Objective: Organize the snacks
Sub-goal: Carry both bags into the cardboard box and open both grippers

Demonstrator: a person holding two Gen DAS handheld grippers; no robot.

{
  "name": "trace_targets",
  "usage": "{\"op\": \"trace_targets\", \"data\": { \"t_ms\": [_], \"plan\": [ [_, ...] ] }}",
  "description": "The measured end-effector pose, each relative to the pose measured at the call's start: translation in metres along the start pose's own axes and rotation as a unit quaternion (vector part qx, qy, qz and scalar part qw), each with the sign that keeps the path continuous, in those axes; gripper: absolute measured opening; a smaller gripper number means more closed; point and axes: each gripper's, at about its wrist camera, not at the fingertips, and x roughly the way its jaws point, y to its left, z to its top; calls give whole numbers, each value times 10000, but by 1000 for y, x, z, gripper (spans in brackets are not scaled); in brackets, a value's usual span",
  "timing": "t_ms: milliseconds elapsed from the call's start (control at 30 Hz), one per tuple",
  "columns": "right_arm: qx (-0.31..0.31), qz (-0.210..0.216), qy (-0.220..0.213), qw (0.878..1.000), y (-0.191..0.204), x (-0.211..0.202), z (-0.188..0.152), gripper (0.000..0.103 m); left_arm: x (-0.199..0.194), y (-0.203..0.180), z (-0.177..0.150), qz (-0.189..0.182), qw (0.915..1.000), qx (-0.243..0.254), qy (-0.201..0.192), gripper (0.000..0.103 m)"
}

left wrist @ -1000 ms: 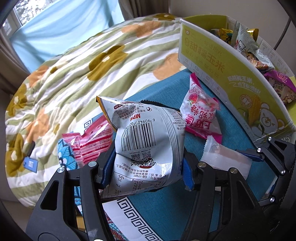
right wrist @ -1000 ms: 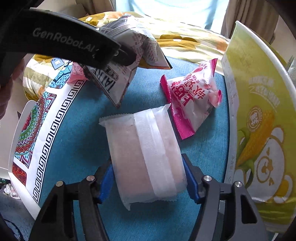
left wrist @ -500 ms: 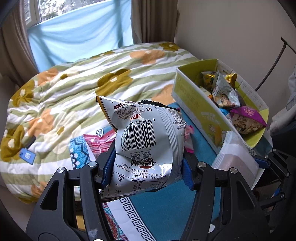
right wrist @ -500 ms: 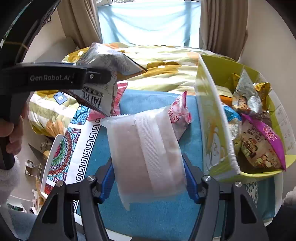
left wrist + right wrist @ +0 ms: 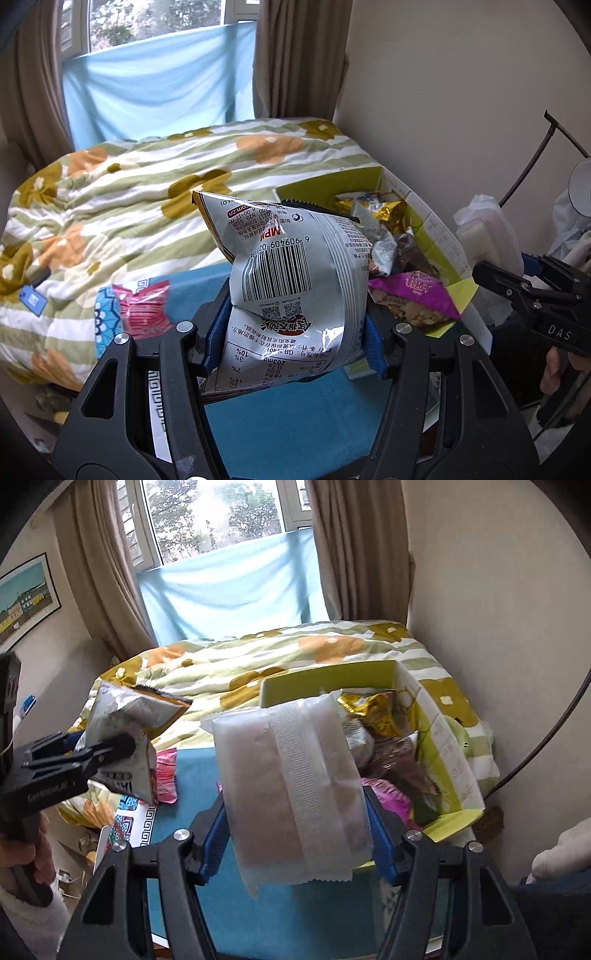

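My left gripper [image 5: 291, 343] is shut on a silver snack bag [image 5: 295, 280] with a barcode, held in the air above the blue table; it also shows in the right wrist view [image 5: 125, 738]. My right gripper [image 5: 295, 834] is shut on a frosted white packet [image 5: 291, 794], held up in front of the yellow-green snack box [image 5: 447, 738]. That packet shows at the right of the left wrist view [image 5: 487, 232]. The box [image 5: 436, 236] holds several snack bags, a magenta one [image 5: 410, 291] nearest. A pink-red packet [image 5: 142, 308] lies at the table's left edge.
The blue table top [image 5: 288, 424] has a patterned border [image 5: 129, 819]. A bed with a flowered quilt [image 5: 147, 192] lies beyond it, under a window with curtains. A wall stands right of the box. A dark metal rod [image 5: 532, 162] rises at the far right.
Both grippers have risen from the table with their packets. The view has tilted up, so the box now sits lower and the window shows.
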Motion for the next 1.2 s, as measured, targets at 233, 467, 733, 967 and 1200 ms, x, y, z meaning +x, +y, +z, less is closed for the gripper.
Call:
{"op": "trace_targets", "data": {
  "t_ms": [233,467,733,967,1200],
  "plan": [
    [-48,110,-50,9999,-72,2,20,61,45,-69,5,-8,9992,-380,86,57],
    [-153,413,194,9988,-112,21,23,61,67,-92,-11,179,9957,-911,2,103],
    [-345,755,391,9958,-133,37,28,54,55,-79,-31,411,9899,-1358,35,103],
    [-592,972,363,9928,-129,54,40,27,45,-82,-35,516,9890,-1384,5,103],
    [-459,1069,456,9922,-135,44,36,27,31,-85,-37,573,9891,-1353,-84,103]
  ]
}}
